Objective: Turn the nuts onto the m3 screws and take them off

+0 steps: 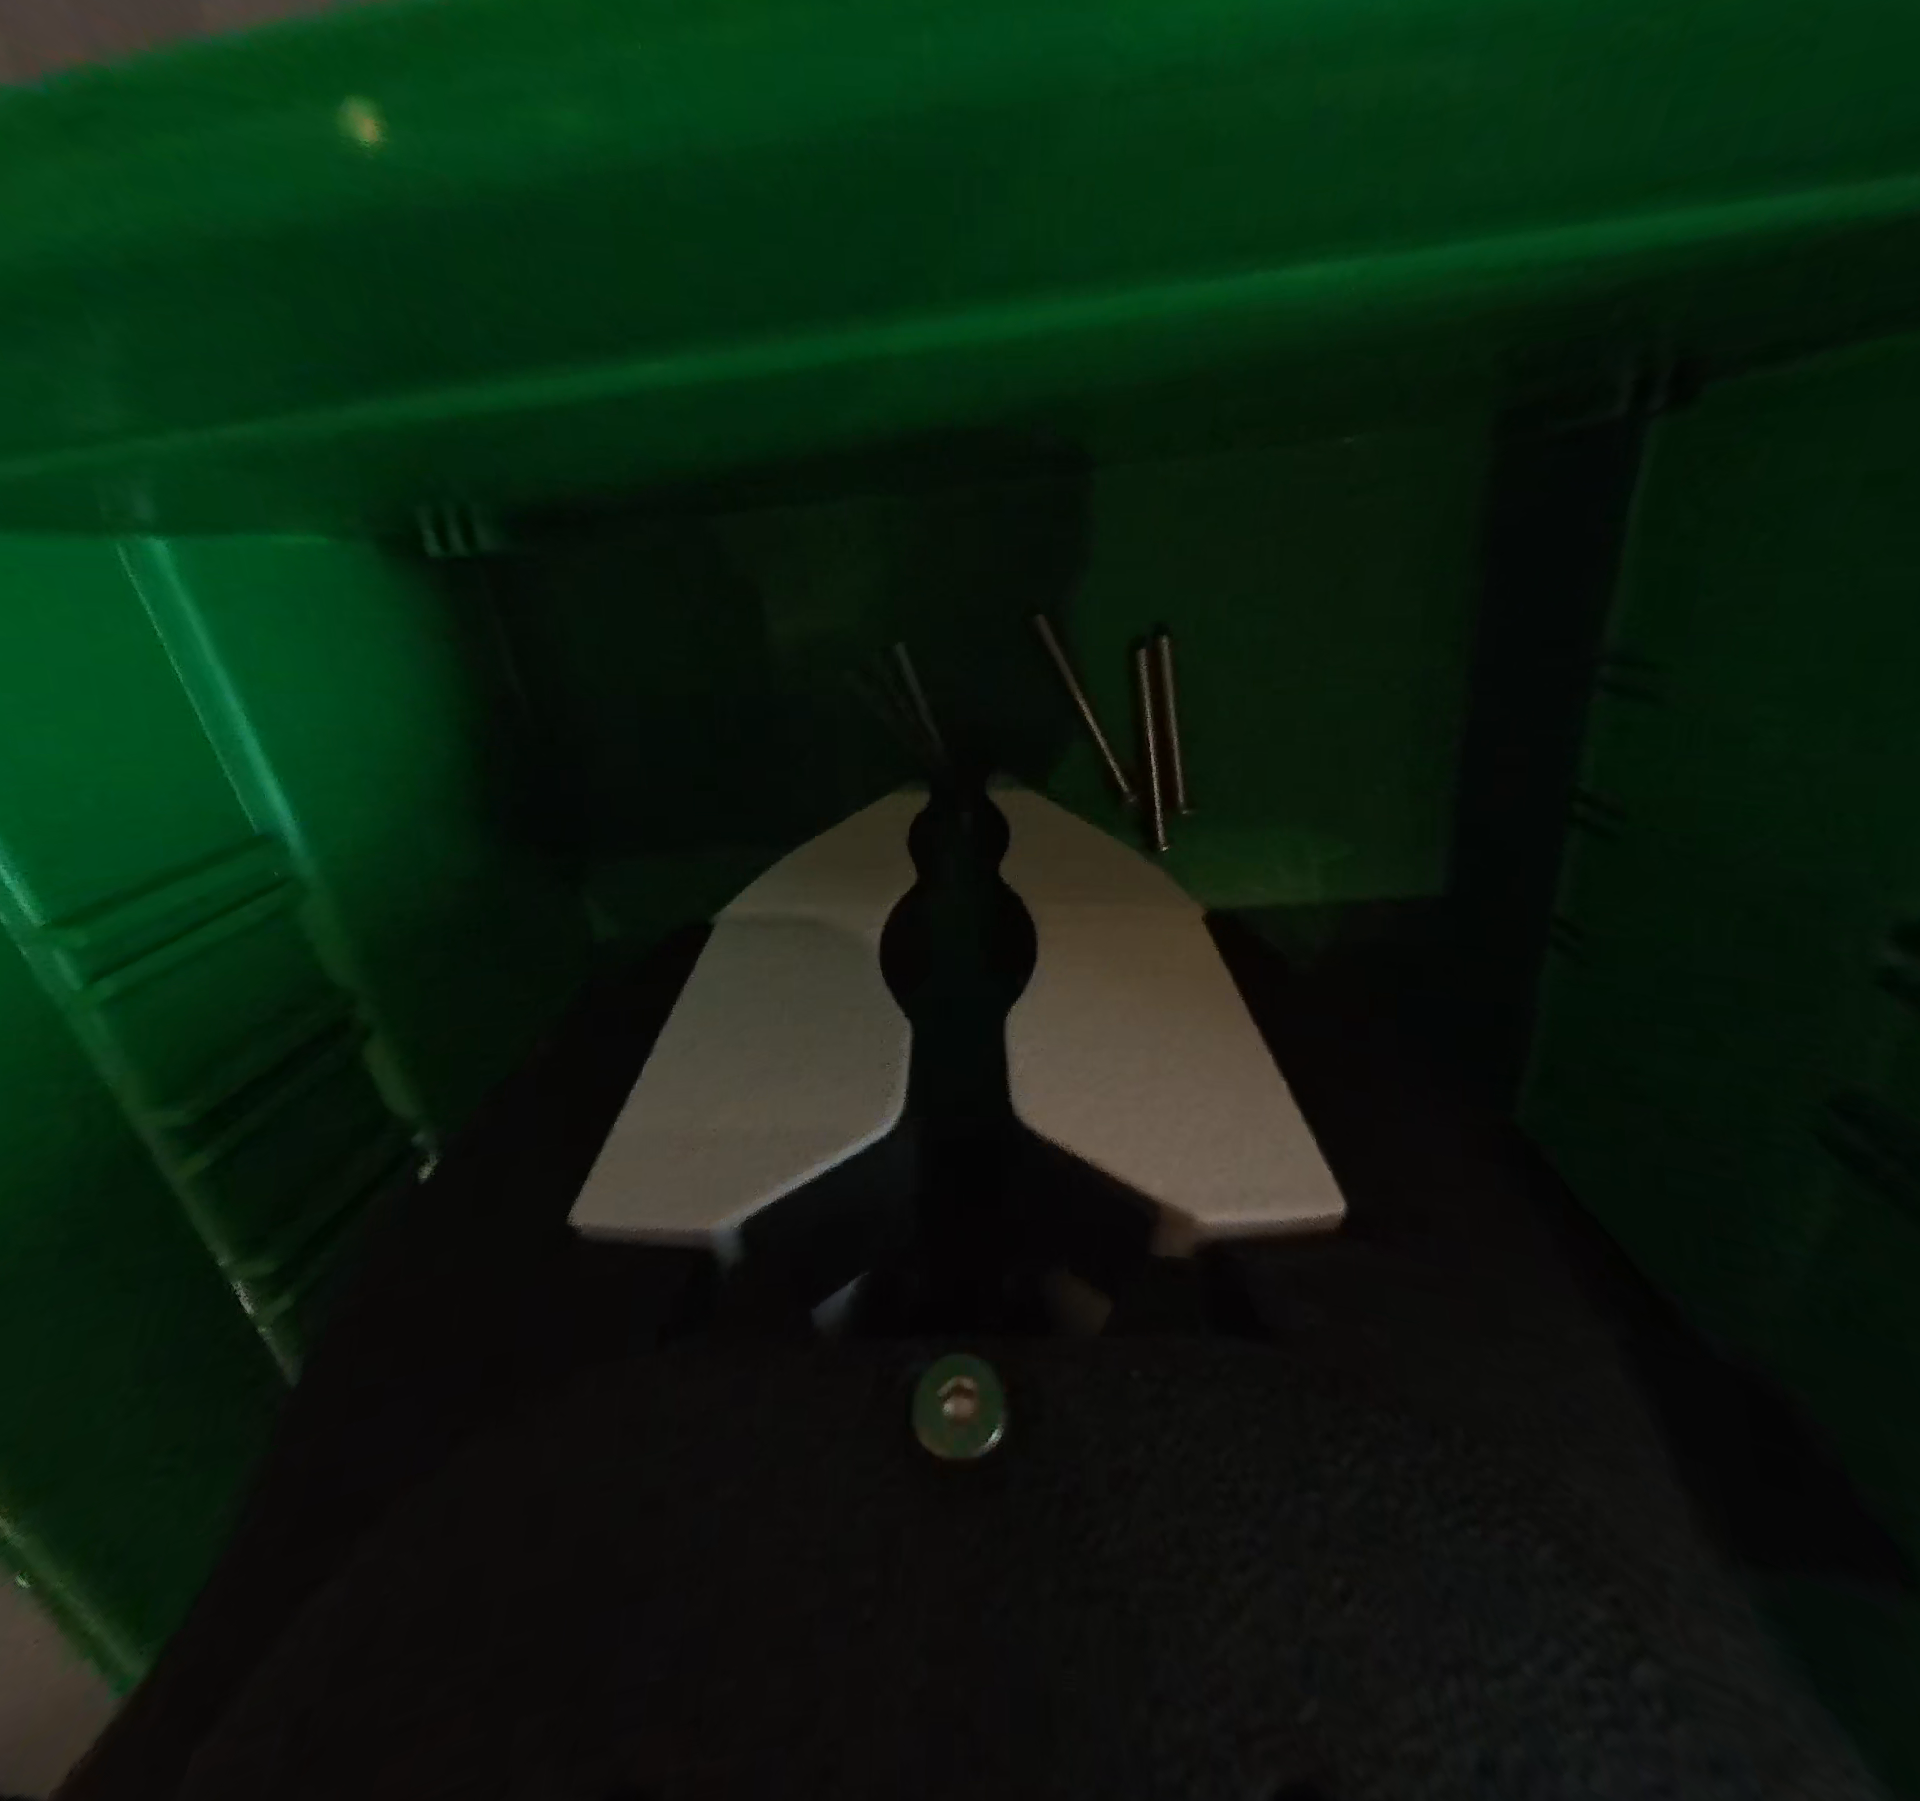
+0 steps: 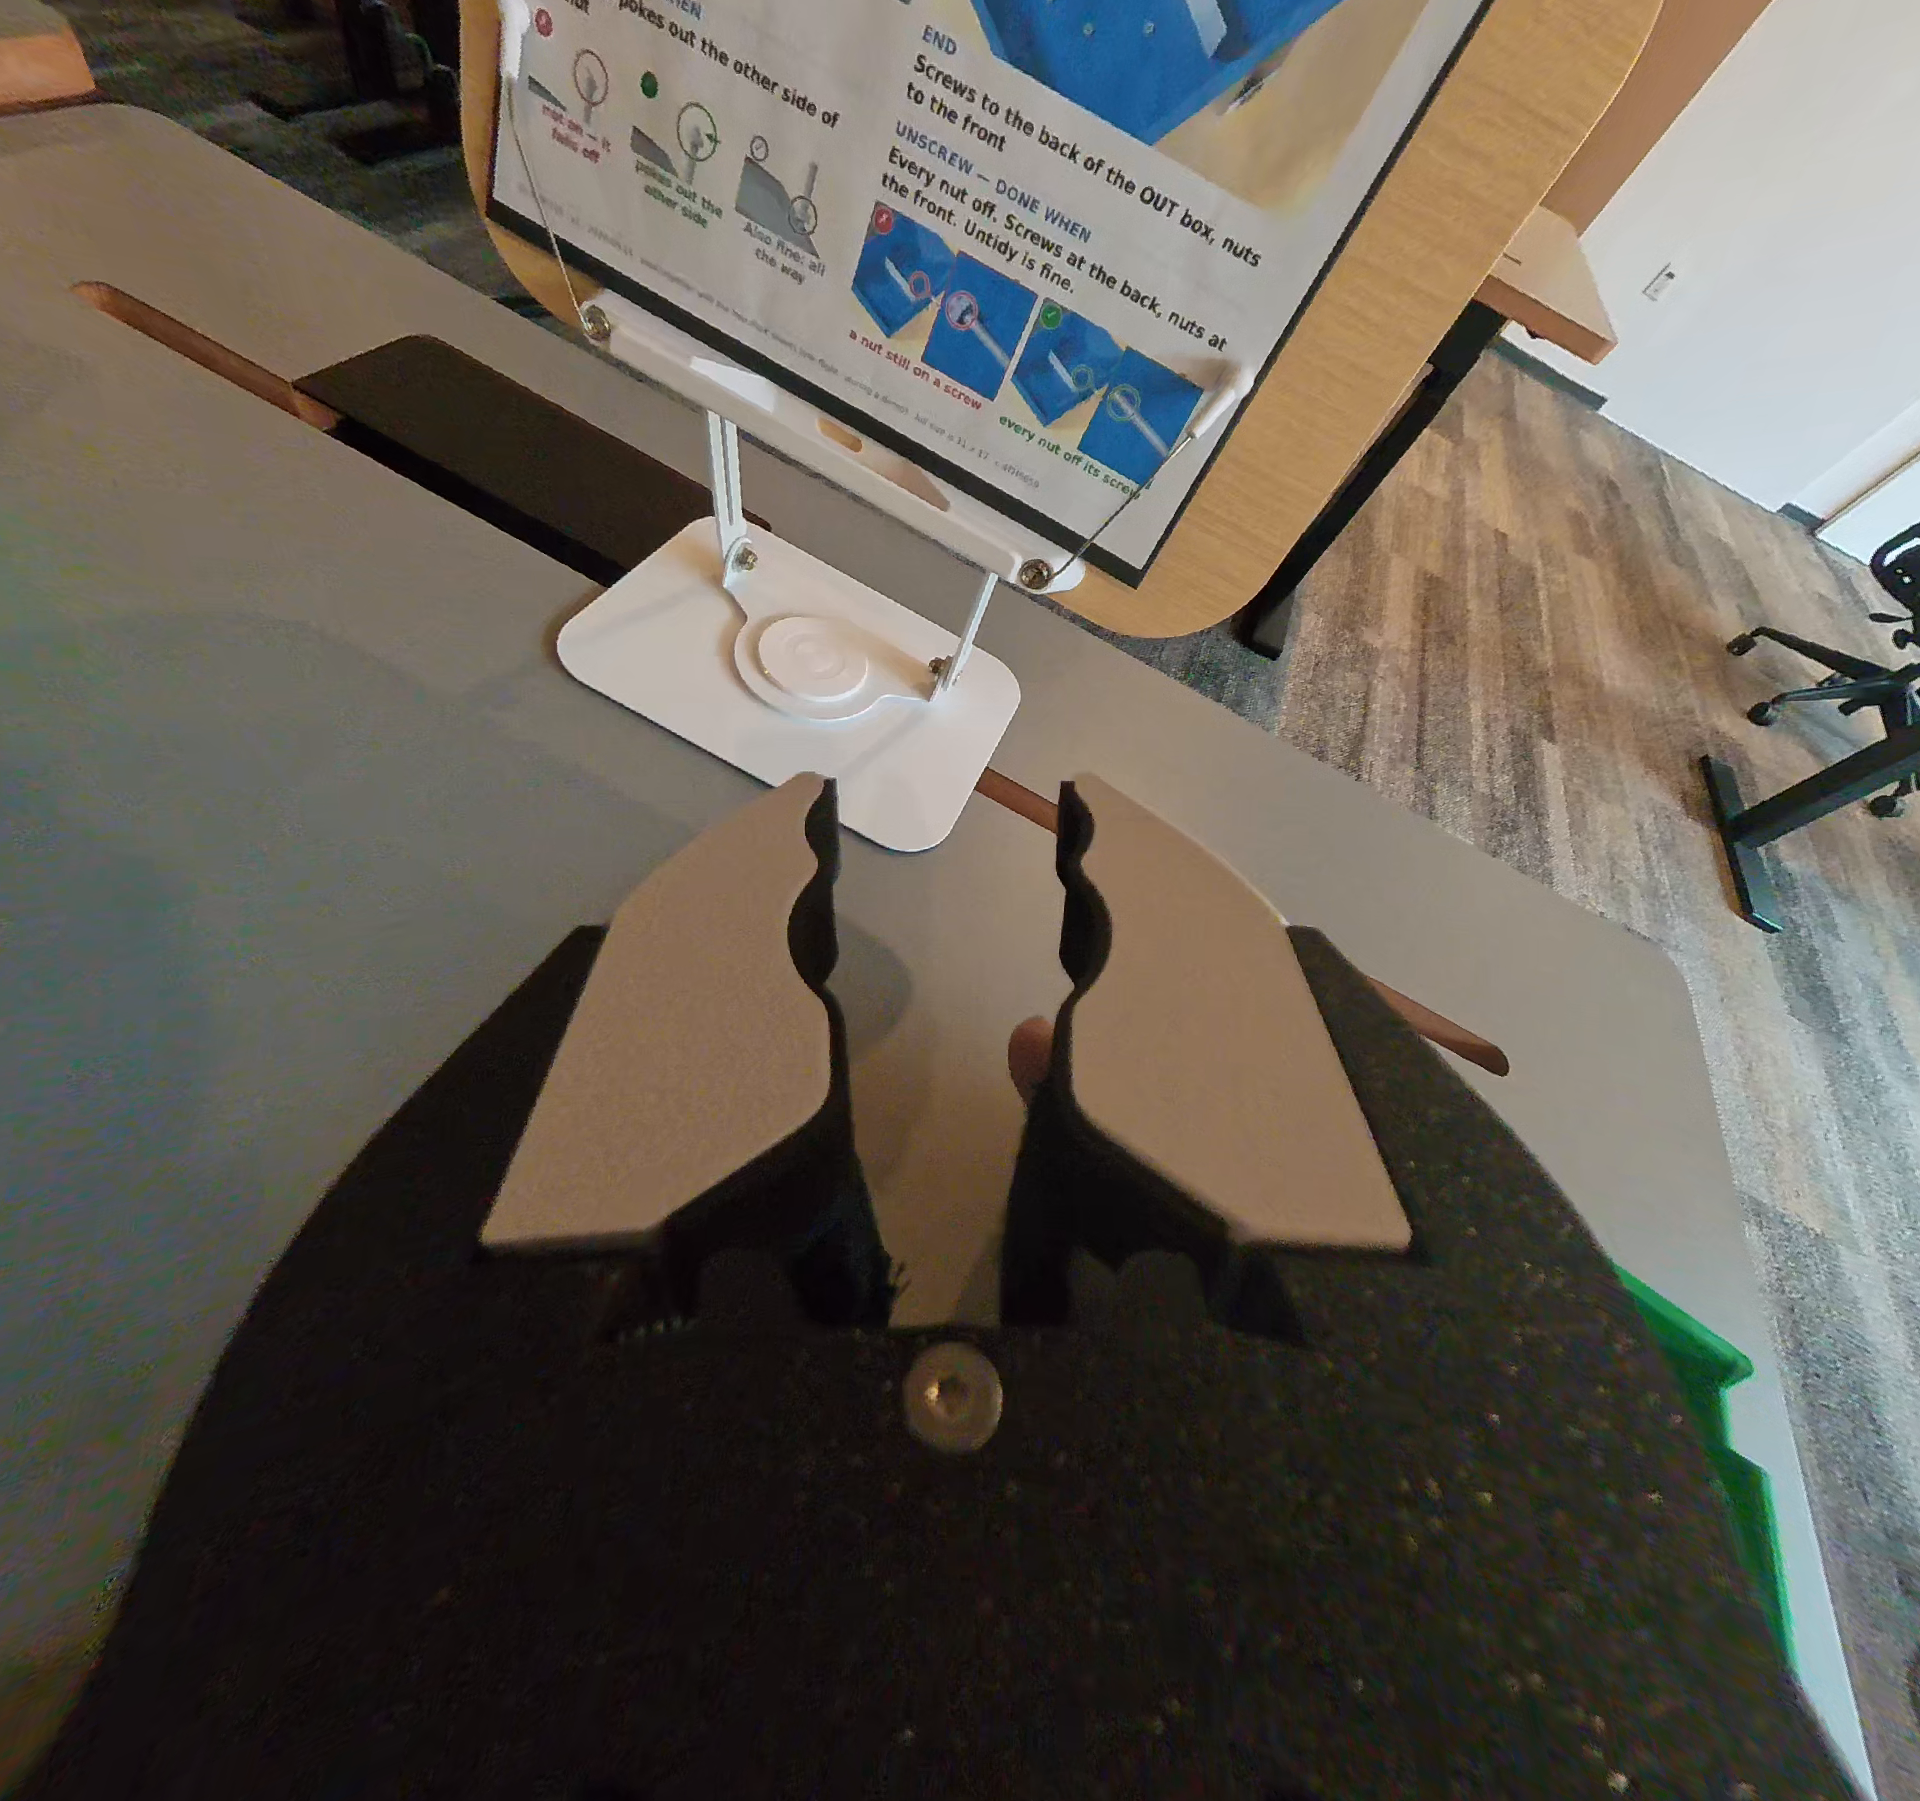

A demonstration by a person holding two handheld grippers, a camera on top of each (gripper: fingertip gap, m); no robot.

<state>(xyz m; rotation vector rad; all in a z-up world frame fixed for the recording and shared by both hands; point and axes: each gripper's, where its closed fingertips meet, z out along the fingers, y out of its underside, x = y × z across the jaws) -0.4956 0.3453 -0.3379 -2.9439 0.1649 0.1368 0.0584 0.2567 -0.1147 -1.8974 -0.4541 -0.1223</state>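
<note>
Deep inside the dim green bin [image 1: 935, 224], the left gripper [image 1: 958, 795] has pinched nearly shut on one long screw [image 1: 920, 707] and should lift it straight, clear of its neighbours [image 1: 1148, 743], while the right gripper [image 2: 945, 816] waits wide open and empty over the table [image 2: 312, 816].

White stand [image 2: 790, 681] with instruction sheet [image 2: 935, 141] on grey table [image 2: 312, 764].

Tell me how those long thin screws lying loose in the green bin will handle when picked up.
The screws look like stiff, slim metal rods, probably light. Round shafts would likely roll on the green bin floor. So thin, they may slip or pivot between fingers.
</note>
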